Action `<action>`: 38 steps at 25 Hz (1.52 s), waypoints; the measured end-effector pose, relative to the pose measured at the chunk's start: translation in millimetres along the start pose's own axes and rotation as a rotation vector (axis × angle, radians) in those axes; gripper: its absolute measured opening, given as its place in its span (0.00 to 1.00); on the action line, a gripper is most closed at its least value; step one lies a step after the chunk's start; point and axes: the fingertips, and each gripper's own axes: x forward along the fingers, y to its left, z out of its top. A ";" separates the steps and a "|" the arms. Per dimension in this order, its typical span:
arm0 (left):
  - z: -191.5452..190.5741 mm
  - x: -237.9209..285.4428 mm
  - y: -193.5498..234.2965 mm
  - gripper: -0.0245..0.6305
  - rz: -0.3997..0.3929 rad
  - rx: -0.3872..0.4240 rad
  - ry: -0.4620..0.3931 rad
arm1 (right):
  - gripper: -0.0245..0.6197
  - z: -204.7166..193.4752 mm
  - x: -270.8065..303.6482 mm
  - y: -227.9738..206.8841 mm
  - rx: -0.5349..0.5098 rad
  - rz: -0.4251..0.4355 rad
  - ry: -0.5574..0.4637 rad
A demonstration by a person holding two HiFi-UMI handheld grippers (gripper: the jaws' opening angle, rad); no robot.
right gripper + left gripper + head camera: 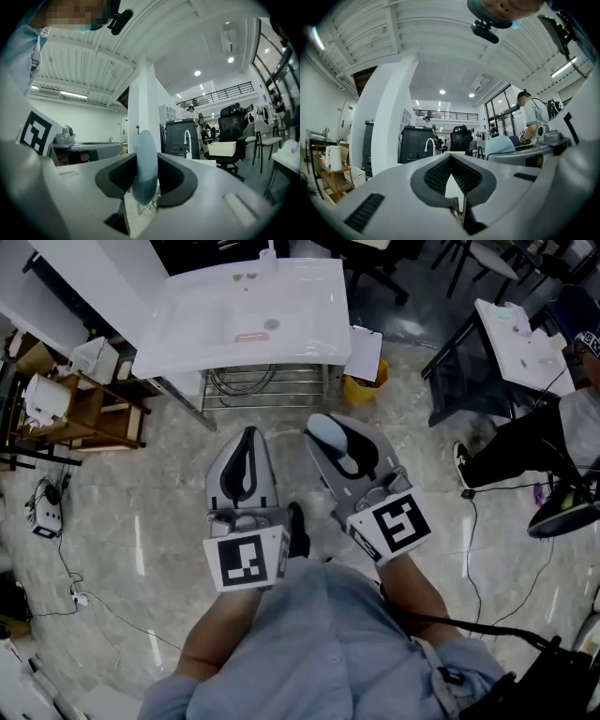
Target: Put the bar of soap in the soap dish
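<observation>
One blue soap [336,444] held, short of the sink [211,310].
Right gripper [328,427] clamps the soap; left gripper [248,435] is closed on nothing; sink lies at 12 o'clock.

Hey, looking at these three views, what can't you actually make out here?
- Head view: the small pink thing in the white basin is too small to tell whether it is the soap dish.
- Head view: the specks on the basin's back rim are too small to name.
- Right gripper view: the pale blue bar is clamped edge-on in the right gripper, so its faces and lower end are hidden by the jaws.
</observation>
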 end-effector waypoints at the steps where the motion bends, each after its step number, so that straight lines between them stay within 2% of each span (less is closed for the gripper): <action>1: 1.3 8.0 7.4 0.05 -0.001 0.001 -0.008 | 0.22 0.9 10.0 -2.1 -0.001 0.000 0.002; 13: -1.3 75.2 71.9 0.05 -0.032 -0.026 -0.008 | 0.22 6.1 103.3 -23.3 -0.012 -0.013 0.006; 26: -10.2 116.8 83.7 0.05 -0.042 -0.033 0.006 | 0.22 0.1 132.8 -55.5 -0.011 -0.035 0.021; 32: -12.5 154.7 86.2 0.05 -0.025 -0.014 0.009 | 0.22 -1.9 153.8 -85.2 0.005 -0.030 0.019; 36: -26.1 188.2 87.4 0.05 -0.039 0.010 0.070 | 0.22 -4.8 175.7 -111.7 0.029 -0.029 0.016; 38: -25.6 212.9 86.4 0.05 -0.052 0.018 0.067 | 0.22 -7.2 188.5 -129.6 0.037 -0.028 0.020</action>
